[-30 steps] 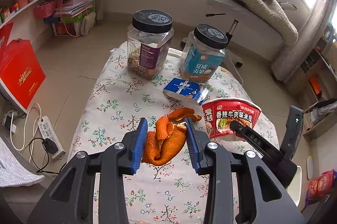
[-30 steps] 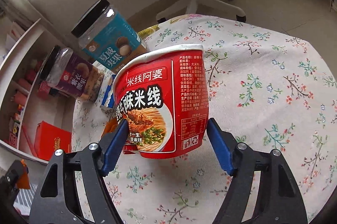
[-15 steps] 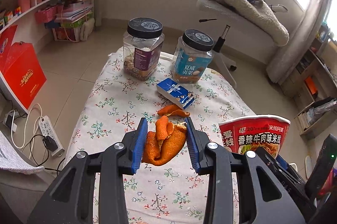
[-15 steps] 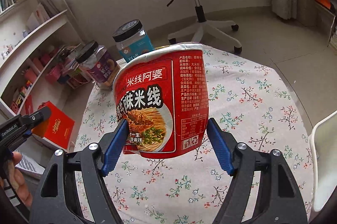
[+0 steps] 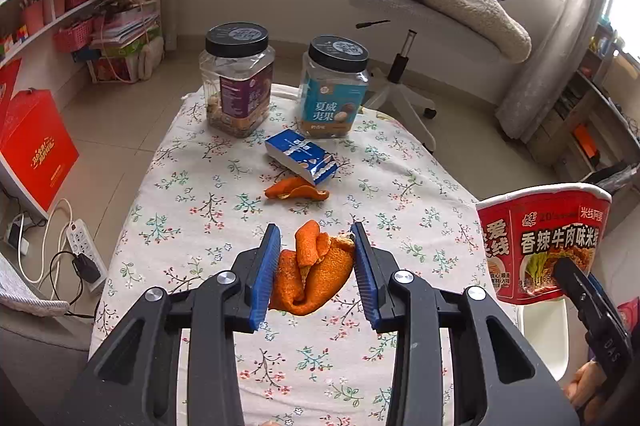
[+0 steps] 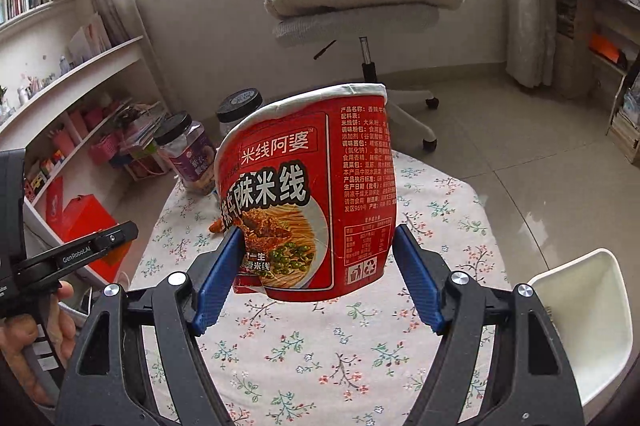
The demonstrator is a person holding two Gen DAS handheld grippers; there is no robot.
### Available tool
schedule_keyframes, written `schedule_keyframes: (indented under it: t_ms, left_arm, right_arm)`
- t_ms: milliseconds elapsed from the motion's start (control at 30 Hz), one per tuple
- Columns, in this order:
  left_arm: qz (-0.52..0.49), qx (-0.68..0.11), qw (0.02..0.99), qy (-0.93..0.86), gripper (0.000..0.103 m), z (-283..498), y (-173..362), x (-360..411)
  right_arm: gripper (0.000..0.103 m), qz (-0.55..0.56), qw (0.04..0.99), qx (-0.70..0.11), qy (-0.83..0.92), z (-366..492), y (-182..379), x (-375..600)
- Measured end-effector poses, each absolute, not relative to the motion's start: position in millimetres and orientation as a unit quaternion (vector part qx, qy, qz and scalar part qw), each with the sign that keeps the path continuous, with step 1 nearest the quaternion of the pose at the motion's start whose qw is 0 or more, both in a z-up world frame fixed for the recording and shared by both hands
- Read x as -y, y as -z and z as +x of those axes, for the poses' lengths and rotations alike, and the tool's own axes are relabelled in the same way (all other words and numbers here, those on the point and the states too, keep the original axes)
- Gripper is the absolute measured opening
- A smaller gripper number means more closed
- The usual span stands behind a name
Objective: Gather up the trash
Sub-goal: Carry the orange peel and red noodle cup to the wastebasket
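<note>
Left gripper (image 5: 316, 266): your jaws are clamping a clump of orange peel (image 5: 312, 274), holding it above the near part of the table (image 5: 192, 185).
Right gripper (image 6: 316, 282): your jaws are standing wide, gripping a red instant rice-noodle cup (image 6: 308, 193) by its sides, off the table by its right edge.
Loose peel (image 5: 296, 190): lying mid-table, just beside a blue carton (image 5: 300, 155).
Far edge: two black-lidded jars (image 5: 238, 77) are standing there.
</note>
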State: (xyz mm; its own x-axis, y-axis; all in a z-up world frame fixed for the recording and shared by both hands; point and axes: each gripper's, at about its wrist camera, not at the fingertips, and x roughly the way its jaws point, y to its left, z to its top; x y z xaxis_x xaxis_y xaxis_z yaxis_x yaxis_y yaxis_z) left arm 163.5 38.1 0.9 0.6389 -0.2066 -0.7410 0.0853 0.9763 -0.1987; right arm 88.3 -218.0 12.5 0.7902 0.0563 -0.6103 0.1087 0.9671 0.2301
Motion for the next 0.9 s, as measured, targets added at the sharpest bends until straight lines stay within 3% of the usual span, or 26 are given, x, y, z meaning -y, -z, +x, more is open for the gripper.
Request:
schedule_keyframes:
  t_ms: [900]
  left_arm:
    - [-0.024,-0.394,0.895,0.206,0.036,142.1,-21.6,123.1]
  right_arm:
    - [0.073,0.117,0.939,-0.238,0.220,-2.2,-36.3,361.4]
